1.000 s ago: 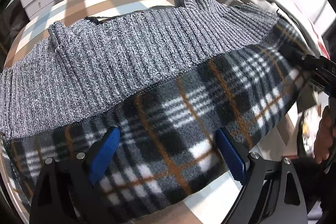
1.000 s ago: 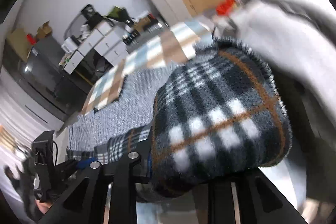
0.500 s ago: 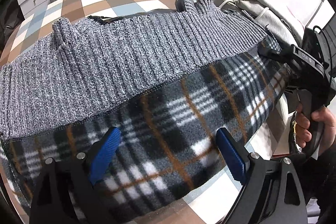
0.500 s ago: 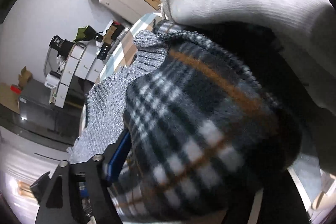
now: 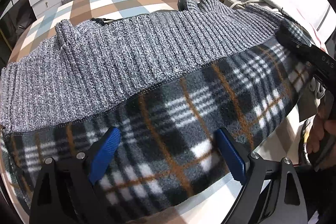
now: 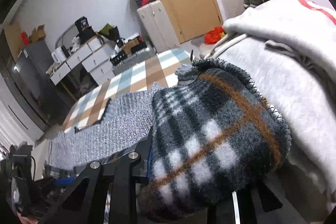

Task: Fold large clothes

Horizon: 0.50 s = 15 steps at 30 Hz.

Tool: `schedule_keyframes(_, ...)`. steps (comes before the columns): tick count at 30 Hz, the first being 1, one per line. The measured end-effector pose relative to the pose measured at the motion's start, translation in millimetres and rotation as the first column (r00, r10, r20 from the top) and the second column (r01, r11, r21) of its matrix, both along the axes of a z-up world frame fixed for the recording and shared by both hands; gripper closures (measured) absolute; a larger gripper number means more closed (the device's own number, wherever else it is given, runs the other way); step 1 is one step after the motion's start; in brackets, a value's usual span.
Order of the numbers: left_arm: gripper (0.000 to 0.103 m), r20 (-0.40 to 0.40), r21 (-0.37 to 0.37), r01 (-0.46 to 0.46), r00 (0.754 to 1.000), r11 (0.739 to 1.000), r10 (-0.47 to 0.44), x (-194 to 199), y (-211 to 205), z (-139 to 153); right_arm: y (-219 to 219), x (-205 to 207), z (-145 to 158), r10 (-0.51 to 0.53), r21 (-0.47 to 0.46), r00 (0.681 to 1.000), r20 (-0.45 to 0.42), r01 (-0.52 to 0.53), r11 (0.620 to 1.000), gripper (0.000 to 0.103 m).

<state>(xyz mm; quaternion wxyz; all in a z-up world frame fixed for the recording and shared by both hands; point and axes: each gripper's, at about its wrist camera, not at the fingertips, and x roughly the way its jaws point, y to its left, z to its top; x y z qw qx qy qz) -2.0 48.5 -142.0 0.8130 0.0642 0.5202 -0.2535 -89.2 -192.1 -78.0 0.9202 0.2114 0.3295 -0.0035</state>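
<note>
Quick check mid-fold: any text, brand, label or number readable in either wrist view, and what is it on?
"DAS": pale letters on the black body of the right gripper, left wrist view; possibly cut off.
Red marking on the light grey sweatshirt: only a fragment shows, unreadable.
Red logo on the stacked shoe boxes by the door: too small to read.
Print on the black bag atop the drawers: too blurred.

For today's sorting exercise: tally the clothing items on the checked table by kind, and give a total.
Grey knit garment with plaid fleece lining: 1
Light grey hoodie: 1
Total: 2
</note>
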Motion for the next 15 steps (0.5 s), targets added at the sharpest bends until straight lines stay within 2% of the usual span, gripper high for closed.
schedule_keyframes(1,0.014,-0.007,-0.020,0.010,1.000,1.000,-0.011,-1,-3,0,-1,-4,5,0.001,-0.022,1.000,0.012,0.000,1.000,0.079)
schedule_keyframes(2,0.014,-0.007,0.000,0.036,0.999,0.999,-0.036,-2,-7,0,-1,-6,9,0.001,-0.042,1.000,0.029,0.000,0.999,0.079)
schedule_keyframes(6,0.014,-0.011,-0.005,0.107,0.994,0.994,-0.107,-6,-28,1,1,-12,30,0.038,-0.154,0.998,0.052,-0.029,0.988,0.079)
schedule_keyframes(8,0.016,-0.022,-0.006,0.097,0.995,0.995,-0.097,-2,-28,9,6,-6,37,0.065,-0.195,0.998,0.028,-0.058,0.979,0.080)
schedule_keyframes(10,0.023,-0.008,-0.078,0.061,0.998,0.995,-0.062,-2,-12,31,14,-5,41,0.085,-0.244,0.996,0.016,-0.078,0.967,0.080)
schedule_keyframes(11,0.023,0.008,-0.075,0.045,0.999,0.996,-0.045,-3,-5,40,19,-3,43,0.092,-0.266,0.996,0.016,-0.084,0.960,0.080)
schedule_keyframes(13,0.023,0.100,0.015,0.013,0.995,1.000,-0.015,-7,12,58,30,-4,49,0.106,-0.311,0.994,0.023,-0.094,0.946,0.080)
schedule_keyframes(15,0.023,0.147,0.105,-0.004,0.989,0.994,-0.012,-5,22,56,43,-8,55,0.128,-0.359,0.991,0.041,-0.105,0.927,0.080)
